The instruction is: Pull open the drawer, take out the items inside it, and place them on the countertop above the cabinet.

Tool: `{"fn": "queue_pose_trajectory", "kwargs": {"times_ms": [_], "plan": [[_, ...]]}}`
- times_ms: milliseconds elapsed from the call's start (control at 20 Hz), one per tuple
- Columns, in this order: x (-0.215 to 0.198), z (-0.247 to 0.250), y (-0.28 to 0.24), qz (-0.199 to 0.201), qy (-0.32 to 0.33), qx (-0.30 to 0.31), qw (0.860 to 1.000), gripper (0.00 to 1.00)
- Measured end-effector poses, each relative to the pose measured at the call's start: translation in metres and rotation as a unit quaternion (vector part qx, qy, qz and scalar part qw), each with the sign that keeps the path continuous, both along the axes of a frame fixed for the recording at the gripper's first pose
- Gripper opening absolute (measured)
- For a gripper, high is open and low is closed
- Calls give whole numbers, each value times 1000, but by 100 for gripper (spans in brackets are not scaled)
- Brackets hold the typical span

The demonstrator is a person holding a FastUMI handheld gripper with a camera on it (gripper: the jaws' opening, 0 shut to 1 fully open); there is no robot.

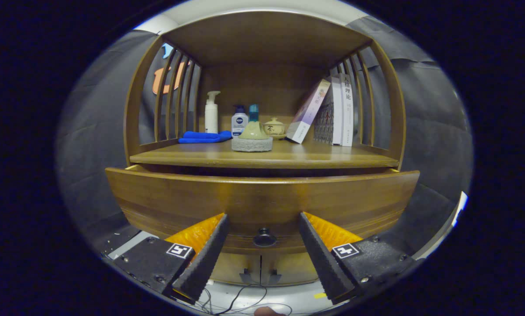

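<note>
Wooden drawer (pixel 262 197) stands ajar; gripper (pixel 264 221) fingers spread, flanking one knob (pixel 264 237); countertop (pixel 262 156) holds three bottles, three books.

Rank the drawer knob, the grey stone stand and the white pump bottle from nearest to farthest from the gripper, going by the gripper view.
1. Drawer knob: low on the drawer front, between the open gripper's fingers.
2. Grey stone stand: on the countertop, near its front edge.
3. White pump bottle: farther back, left of the stand.

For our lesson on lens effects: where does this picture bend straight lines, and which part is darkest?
Gripper view: the fisheye bows the drawer front and the countertop edge into curves; the shelf's back wall behind the pump bottle lies in dim shadow; the gripper has its jaws open either side of the drawer knob.
</note>
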State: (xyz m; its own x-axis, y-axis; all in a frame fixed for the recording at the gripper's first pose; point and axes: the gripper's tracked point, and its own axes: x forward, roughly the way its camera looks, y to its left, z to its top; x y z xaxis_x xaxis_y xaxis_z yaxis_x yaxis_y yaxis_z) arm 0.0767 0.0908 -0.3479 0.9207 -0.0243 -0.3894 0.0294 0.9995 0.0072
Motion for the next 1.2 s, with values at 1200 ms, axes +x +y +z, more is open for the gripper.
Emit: {"fn": "queue_pose_trajectory", "kwargs": {"times_ms": [1200], "plan": [[12, 83, -15, 46, -32, 8, 998, 100]]}}
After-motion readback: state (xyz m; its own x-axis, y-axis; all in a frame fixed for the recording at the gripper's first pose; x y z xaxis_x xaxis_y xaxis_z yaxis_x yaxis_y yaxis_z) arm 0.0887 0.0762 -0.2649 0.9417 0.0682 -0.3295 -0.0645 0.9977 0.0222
